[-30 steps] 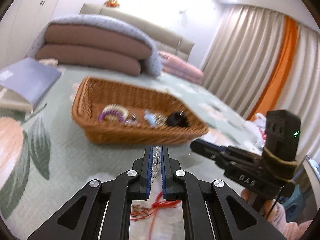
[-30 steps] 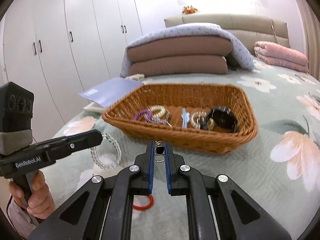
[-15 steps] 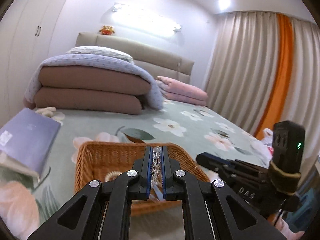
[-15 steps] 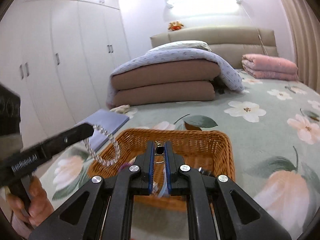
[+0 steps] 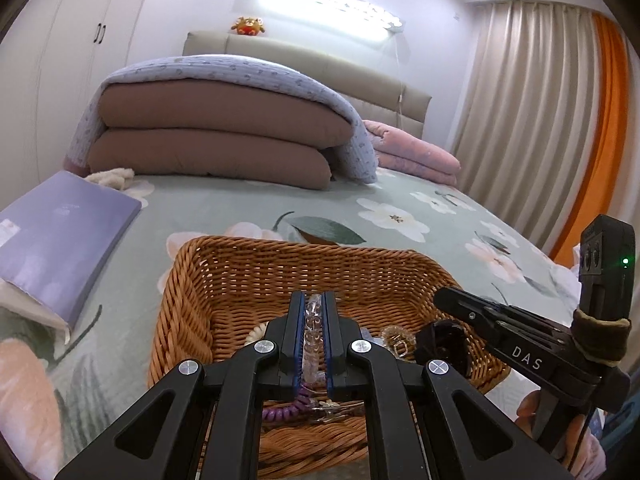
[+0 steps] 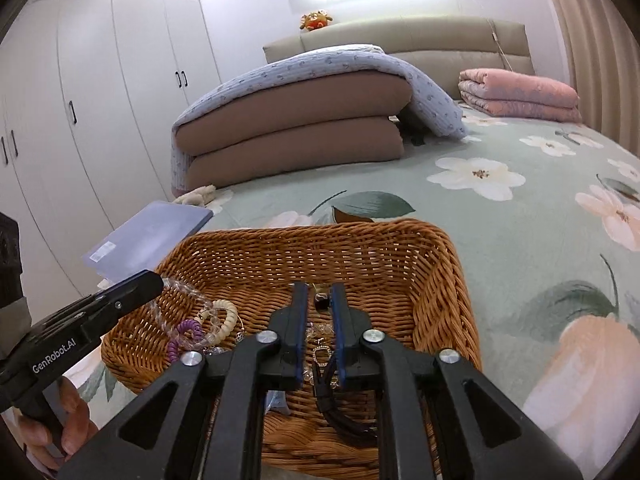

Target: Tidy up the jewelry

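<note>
Over the wicker basket (image 5: pixel 208 280), left gripper (image 5: pixel 313 320) clamps a clear bead bracelet (image 5: pixel 313 330), its strand running lengthwise along the fingers. Right gripper (image 6: pixel 320 312) narrowly parted around a dark-stoned pendant (image 6: pixel 321 301).

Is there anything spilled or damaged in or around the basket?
Nothing stands out. The jewelry lies inside the wicker basket, which sits flat and looks intact. The left gripper holds a clear bead bracelet above it; nothing shows on the bedspread nearby.
</note>
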A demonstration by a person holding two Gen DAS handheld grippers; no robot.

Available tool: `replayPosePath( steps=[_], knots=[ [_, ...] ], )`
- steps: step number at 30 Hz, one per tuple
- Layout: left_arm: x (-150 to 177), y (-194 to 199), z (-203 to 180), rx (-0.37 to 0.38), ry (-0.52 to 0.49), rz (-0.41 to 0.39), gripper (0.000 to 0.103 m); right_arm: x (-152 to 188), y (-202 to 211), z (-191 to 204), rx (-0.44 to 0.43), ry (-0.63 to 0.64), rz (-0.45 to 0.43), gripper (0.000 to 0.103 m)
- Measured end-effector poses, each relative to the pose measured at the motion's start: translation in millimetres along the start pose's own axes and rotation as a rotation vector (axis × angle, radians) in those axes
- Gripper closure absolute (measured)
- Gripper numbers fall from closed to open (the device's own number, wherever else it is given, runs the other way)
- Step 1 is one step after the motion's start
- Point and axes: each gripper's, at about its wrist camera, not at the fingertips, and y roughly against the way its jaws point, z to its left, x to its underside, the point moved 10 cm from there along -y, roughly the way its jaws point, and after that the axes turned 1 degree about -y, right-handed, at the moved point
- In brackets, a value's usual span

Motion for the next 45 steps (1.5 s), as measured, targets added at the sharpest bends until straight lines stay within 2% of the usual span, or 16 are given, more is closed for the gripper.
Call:
replayPosePath(
  steps=[2,3,4,10,13,16,18,21,24,28,30,32,40,45],
  knots=[
    [1.5,0.1,2.3,0.001,0.017,0.008,0.075,-1.4,3.2,-4.5,0.012,-0.013,-0.012,0.059],
    [1.4,1.7,3.8,-0.003,0.027,0.005,0.051,-2.9,6.2,-5.6,0.009,-0.015,-0.023,0.057],
    [0.3,4.8,6.0,-0.01,0.035,-0.013,0.041,-4.1,9.3,-5.5,0.003,-0.018,-0.032,0.057],
    [-4.7,30.8,3.2,-0.028,0.026,-0.085,0.041,-3.8,43.4,2.8,0.031,0.005,-0.087,0.057],
    [-3.9,55.7,-6.6,-0.022,0.031,-0.116,0.041,4.4,80.2,19.6,0.013,0.027,-0.125,0.057],
    [7.3,90.6,-17.3,-0.02,0.033,-0.144,0.041,26.3,118.0,34.3,0.01,0.043,-0.157,0.043],
    [19.2,111.1,-21.3,-0.046,0.034,-0.152,0.041,47.8,140.7,44.4,0.02,0.064,-0.176,0.033],
    [48.2,134.7,-25.2,-0.083,0.045,-0.115,0.038,74.0,160.1,54.7,0.068,0.116,-0.194,0.033],
    [77.0,152.6,-22.1,-0.16,0.044,-0.115,0.037,88.4,165.2,53.6,0.136,0.137,-0.209,0.032],
    [94.5,163.0,-14.9,-0.312,-0.031,-0.167,0.036,87.9,164.8,43.9,0.13,0.094,-0.211,0.032],
    [97.2,164.9,-13.7,-0.342,-0.043,-0.195,0.036,88.6,163.6,39.2,0.138,0.086,-0.213,0.032],
    [99.4,164.0,-13.7,-0.356,-0.058,-0.214,0.034,90.3,160.5,38.1,0.144,0.09,-0.204,0.032],
    [107.7,150.2,-16.7,-0.353,-0.096,-0.172,0.034,94.4,159.2,45.7,0.185,0.154,-0.217,0.032],
    [109.3,149.4,-20.3,-0.364,-0.111,-0.17,0.033,95.8,157.7,44.1,0.179,0.143,-0.206,0.032]
  ],
)
